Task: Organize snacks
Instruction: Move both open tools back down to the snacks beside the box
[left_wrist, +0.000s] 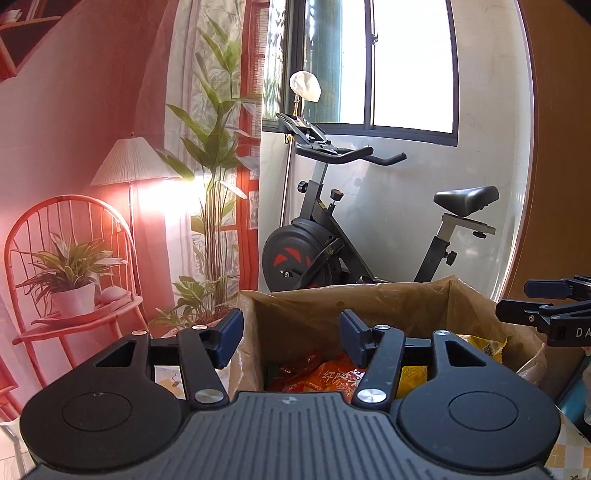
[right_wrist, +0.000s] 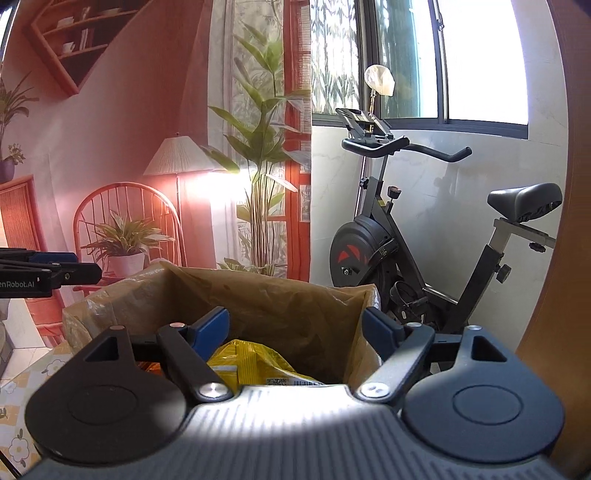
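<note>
Both grippers, left (left_wrist: 291, 338) and right (right_wrist: 295, 330), are hovering with jaws apart and empty over the box (right_wrist: 280, 306), the yellow packet (right_wrist: 255, 363) lying directly below the right one.

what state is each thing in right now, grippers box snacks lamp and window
left gripper: open, empty, above the box
right gripper: open, empty, above the box
cardboard box: open at the top, lined with clear plastic, snacks inside
orange snack packet: lying in the box
yellow snack packet: lying in the box
floor lamp: lit
exercise bike: standing unused by the wall
window: cannot tell if open
</note>
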